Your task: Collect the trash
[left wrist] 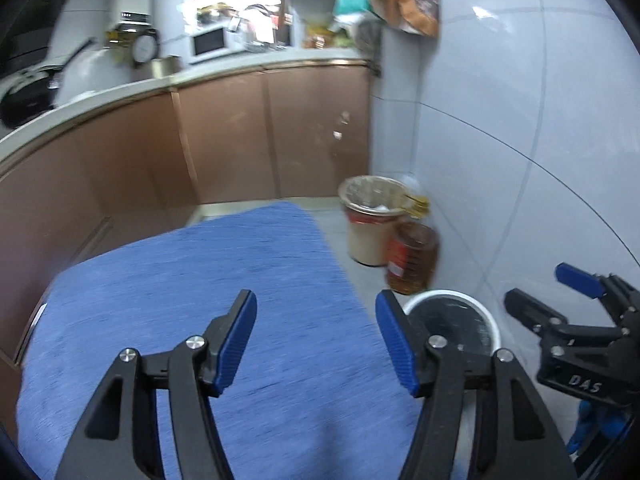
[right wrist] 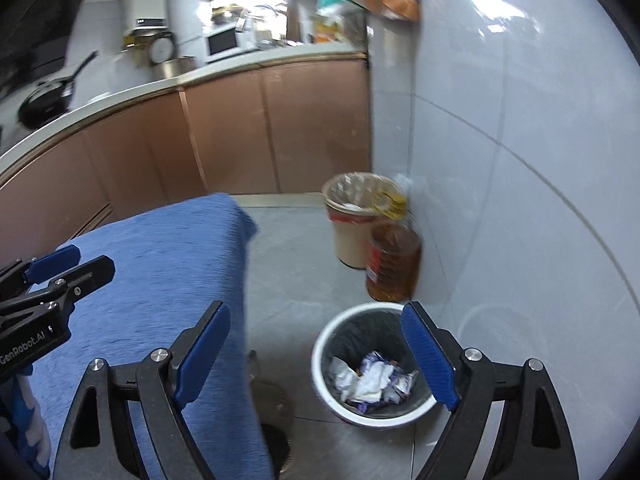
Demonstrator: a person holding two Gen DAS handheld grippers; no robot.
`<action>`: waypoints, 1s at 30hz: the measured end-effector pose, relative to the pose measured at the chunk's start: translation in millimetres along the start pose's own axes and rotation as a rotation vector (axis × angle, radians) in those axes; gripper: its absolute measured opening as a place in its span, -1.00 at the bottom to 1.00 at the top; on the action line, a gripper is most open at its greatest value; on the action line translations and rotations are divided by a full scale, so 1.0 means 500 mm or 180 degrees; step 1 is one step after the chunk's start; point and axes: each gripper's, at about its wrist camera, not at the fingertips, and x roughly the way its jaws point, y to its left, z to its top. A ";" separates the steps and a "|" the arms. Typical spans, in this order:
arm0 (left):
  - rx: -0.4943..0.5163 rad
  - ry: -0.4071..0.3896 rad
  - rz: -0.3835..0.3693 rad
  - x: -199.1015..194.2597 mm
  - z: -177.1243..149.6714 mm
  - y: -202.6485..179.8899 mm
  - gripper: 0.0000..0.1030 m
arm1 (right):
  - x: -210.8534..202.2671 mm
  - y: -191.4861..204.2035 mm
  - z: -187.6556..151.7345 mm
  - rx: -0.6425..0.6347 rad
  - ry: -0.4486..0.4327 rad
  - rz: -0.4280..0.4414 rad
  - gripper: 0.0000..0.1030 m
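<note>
- While both tongs are hanging above the blue cloth-covered surface [left wrist: 200,300], the left gripper [left wrist: 316,340] is standing wide with nothing between its blue pads.
- The right gripper [right wrist: 316,360] is likewise gaping wide and gripping nothing; its jaws are framing the floor and the near bin.
- The white-rimmed bin [right wrist: 372,364] with a dark liner is sitting on the grey tiled floor [right wrist: 296,272], just beside the cloth-covered surface and close to the pale tiled wall [right wrist: 520,160].
- Crumpled trash [right wrist: 374,380], white paper and purple-blue wrappers, is lying in the bottom of that bin.
- An amber oil bottle [right wrist: 394,260] with a red label is standing against the wall, just beyond the bin.
- A beige lined bin [right wrist: 356,220] is sitting behind the bottle, in the corner where the brown cabinets [right wrist: 240,132] are meeting the wall.
- Farther off, a microwave [right wrist: 230,42] and a black pan [right wrist: 44,100] are resting on the countertop, both blurred.
- Each gripper is showing at the edge of the other's view.
</note>
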 end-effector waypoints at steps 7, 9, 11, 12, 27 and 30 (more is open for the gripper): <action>-0.0183 -0.0110 0.0425 -0.108 -0.046 0.113 0.31 | -0.064 0.126 0.005 -0.0375 -0.0183 0.0294 0.79; -0.0242 -0.0132 0.0516 -0.130 -0.060 0.136 0.33 | -0.078 0.155 0.005 -0.0437 -0.0225 0.0379 0.82; -0.0288 -0.0147 0.0593 -0.152 -0.073 0.156 0.35 | -0.090 0.174 0.003 -0.0483 -0.0256 0.0425 0.86; -0.0305 -0.0158 0.0645 -0.164 -0.079 0.165 0.36 | -0.098 0.187 0.002 -0.0515 -0.0279 0.0447 0.90; -0.0485 -0.0339 0.0968 -0.270 -0.117 0.221 0.41 | -0.166 0.255 -0.002 -0.0729 -0.0454 0.0569 0.96; -0.0494 -0.0352 0.0999 -0.280 -0.121 0.222 0.41 | -0.174 0.257 -0.008 -0.0752 -0.0464 0.0554 0.96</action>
